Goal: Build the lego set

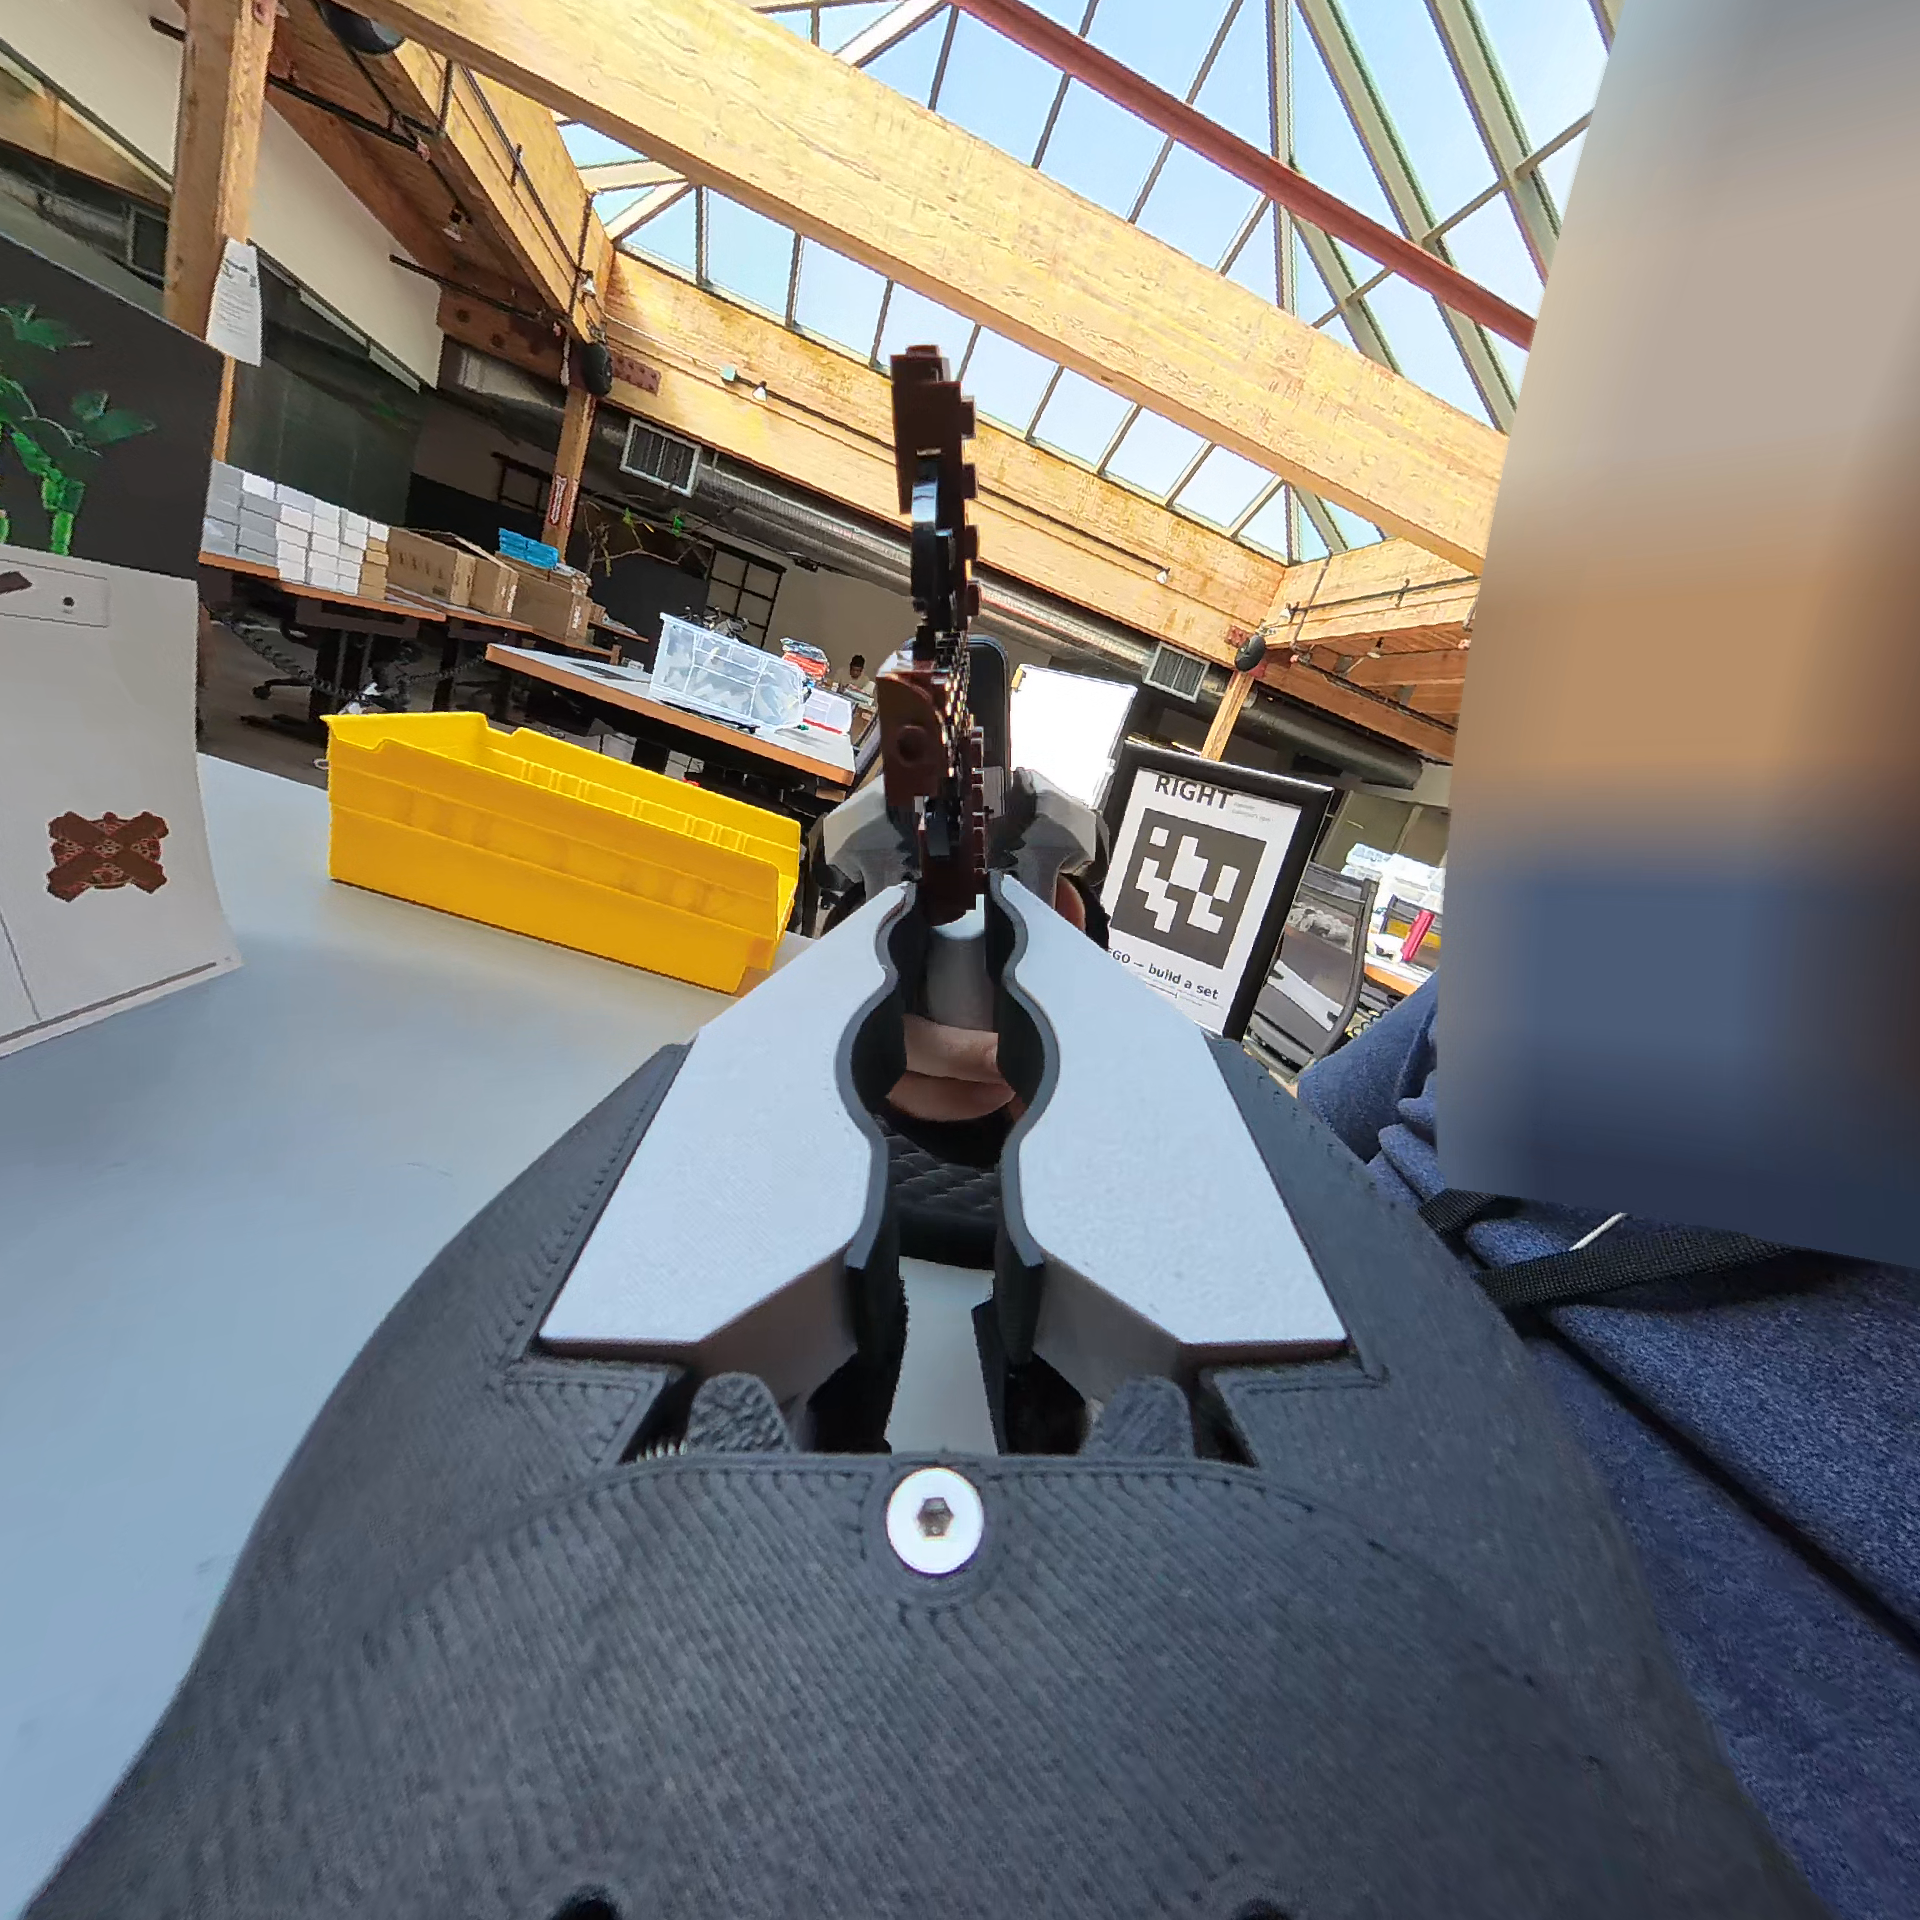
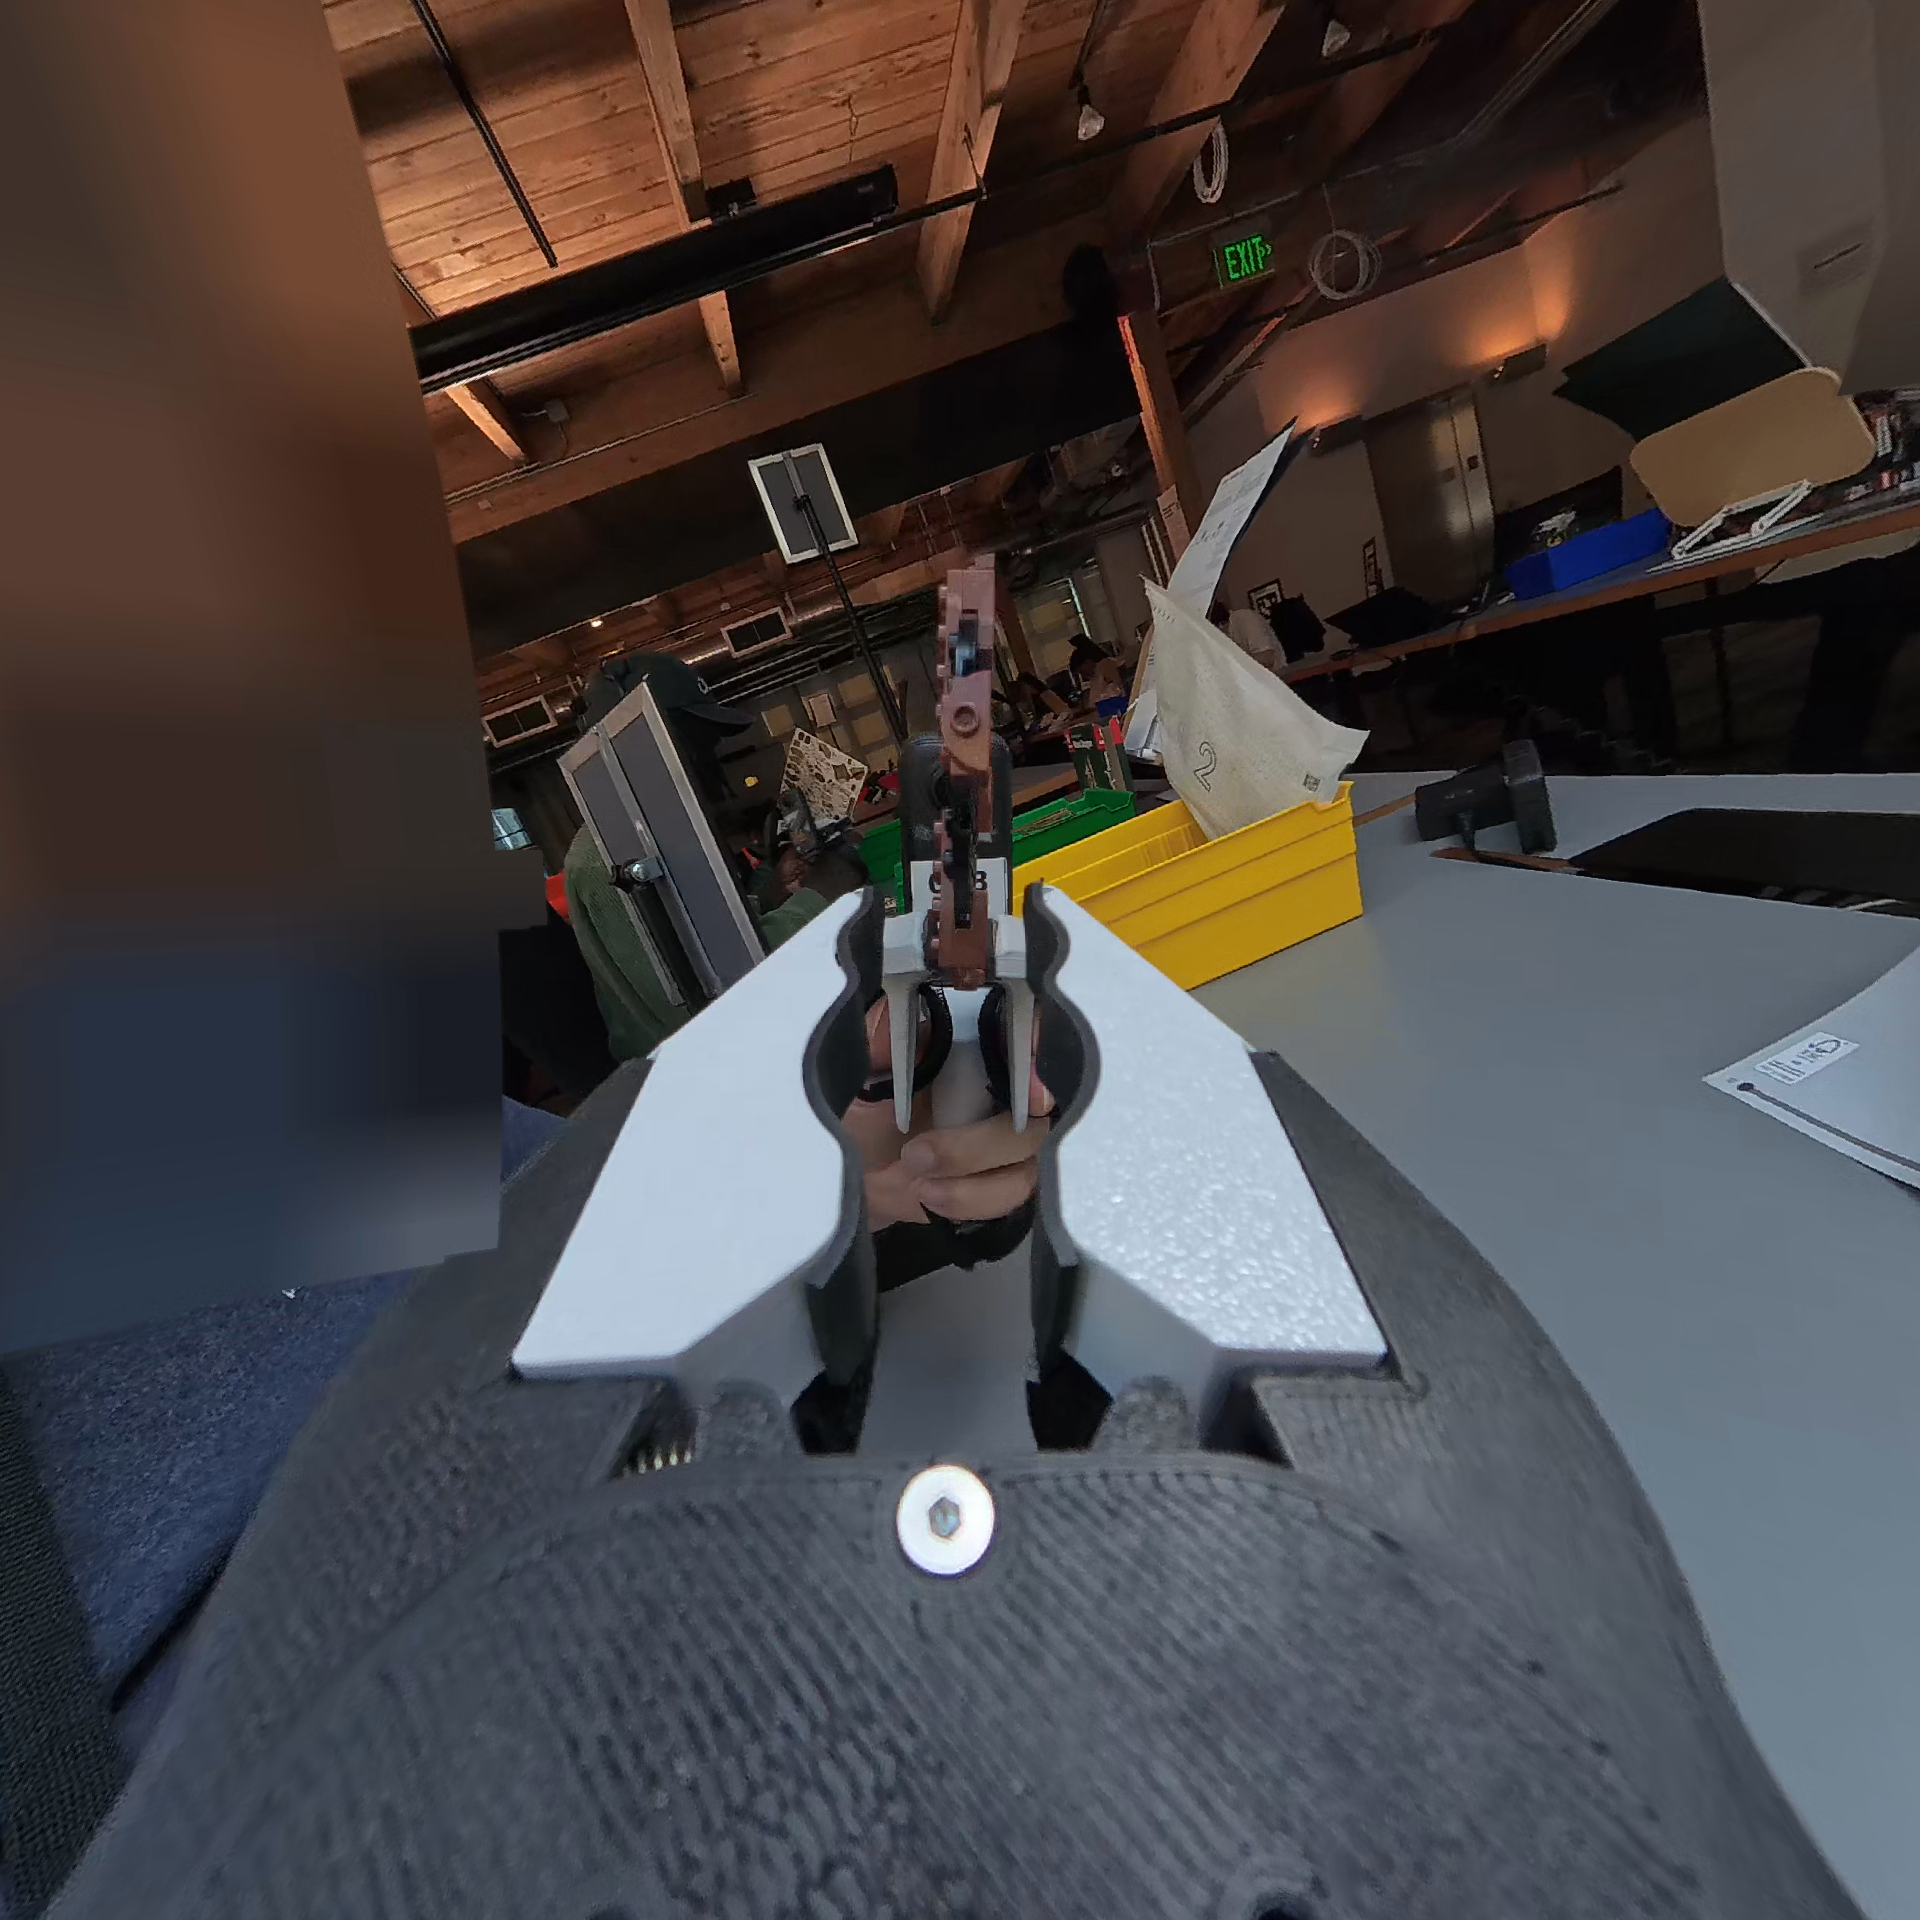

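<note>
A flat brown and black lego assembly (image 1: pixel 935 540) stands upright, edge-on to both cameras; it also shows in the right wrist view (image 2: pixel 966 686). My left gripper (image 1: pixel 951 899) is shut on its lower end and holds it above the table. My right gripper (image 2: pixel 951 914) faces the left one from the other side, jaws open, with its tips on either side of the assembly's base. The left gripper's white fingers (image 2: pixel 902 956) show between them. The right gripper's grey fingers (image 1: pixel 1049 821) show behind the assembly in the left wrist view.
A yellow bin (image 1: pixel 551 831) sits on the grey table (image 1: pixel 312 1091), with a paper bag (image 2: pixel 1236 748) in it. An instruction sheet (image 1: pixel 104 810) stands at the left. A framed marker sign (image 1: pixel 1195 873) stands behind. A black object (image 2: pixel 1486 800) and a paper (image 2: pixel 1839 1101) lie at the right.
</note>
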### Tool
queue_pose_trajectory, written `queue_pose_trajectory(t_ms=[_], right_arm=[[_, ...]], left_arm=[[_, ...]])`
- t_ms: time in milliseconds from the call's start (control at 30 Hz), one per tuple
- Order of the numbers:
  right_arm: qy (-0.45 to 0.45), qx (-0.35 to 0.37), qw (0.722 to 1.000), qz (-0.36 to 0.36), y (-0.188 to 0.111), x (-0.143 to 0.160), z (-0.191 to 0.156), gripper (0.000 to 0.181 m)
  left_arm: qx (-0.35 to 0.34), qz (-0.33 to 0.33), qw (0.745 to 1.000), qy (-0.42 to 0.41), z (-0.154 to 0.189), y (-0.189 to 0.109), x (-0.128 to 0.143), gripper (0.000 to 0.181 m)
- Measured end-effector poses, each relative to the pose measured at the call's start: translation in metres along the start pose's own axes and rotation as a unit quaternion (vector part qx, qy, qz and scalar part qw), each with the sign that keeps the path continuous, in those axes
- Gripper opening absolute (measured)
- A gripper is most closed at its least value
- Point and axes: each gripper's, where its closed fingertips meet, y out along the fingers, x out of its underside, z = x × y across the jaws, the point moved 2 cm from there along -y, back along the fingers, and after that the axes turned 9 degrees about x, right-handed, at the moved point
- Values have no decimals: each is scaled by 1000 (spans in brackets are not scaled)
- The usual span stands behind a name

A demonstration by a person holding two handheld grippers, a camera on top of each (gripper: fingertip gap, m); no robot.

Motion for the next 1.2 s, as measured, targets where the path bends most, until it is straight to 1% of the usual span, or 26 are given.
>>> queue_pose_trajectory(t_ms=[67, 133, 167, 233, 333, 433, 467, 500, 533, 600, 700, 767, 900, 1200], right_arm=[[-7, 17, 1000, -13, 0, 0, 6, 31], [-7, 17, 999, -32, 4, 4, 6, 31], [-6, 21, 999, -42, 6, 6, 8, 28], [-8, 6, 998, -59, 7, 11, 5, 11], [-8, 16, 998, -66, 7, 14, 8, 10], [-2, 11, 998, -64, 5, 14, 7, 10], [-3, 14, 998, -60, 4, 13, 8, 10], [3, 12, 998, -60, 3, 14, 8, 10], [14, 10, 998, -57, 2, 13, 9, 10], [31, 7, 998, -55, 1, 15, 11, 10], [32, 2, 997, -64, 1, 20, 9, 10], [24, 5, 998, -65, 3, 22, 8, 10], [15, 9, 998, -67, 6, 23, 8, 10], [33, 11, 998, -59, 6, 23, 10, 10]], left_arm=[[-6, 2, 1000, -14, -4, -2, 1, 9], [-5, -16, 1000, -21, -4, -1, 5, 8], [-6, -20, 1000, -22, -4, 0, 6, 8], [-4, -21, 999, -29, -4, 2, 9, 8], [-9, -17, 999, -32, -7, 1, 9, 9], [-1, -13, 1000, -26, -6, 2, 10, 9], [0, -9, 1000, -23, -5, 3, 9, 13], [1, -2, 1000, -20, -4, 4, 8, 23], [-1, 2, 1000, -19, -4, 4, 7, 27], [-7, 9, 1000, -15, -6, 2, 4, 25], [-9, 18, 1000, -11, -6, -1, 1, 19], [-7, 15, 1000, -12, -7, -1, 2, 10], [-8, 6, 1000, -13, -7, -1, 4, 9], [-12, 3, 1000, -15, -8, -2, 4, 9]])
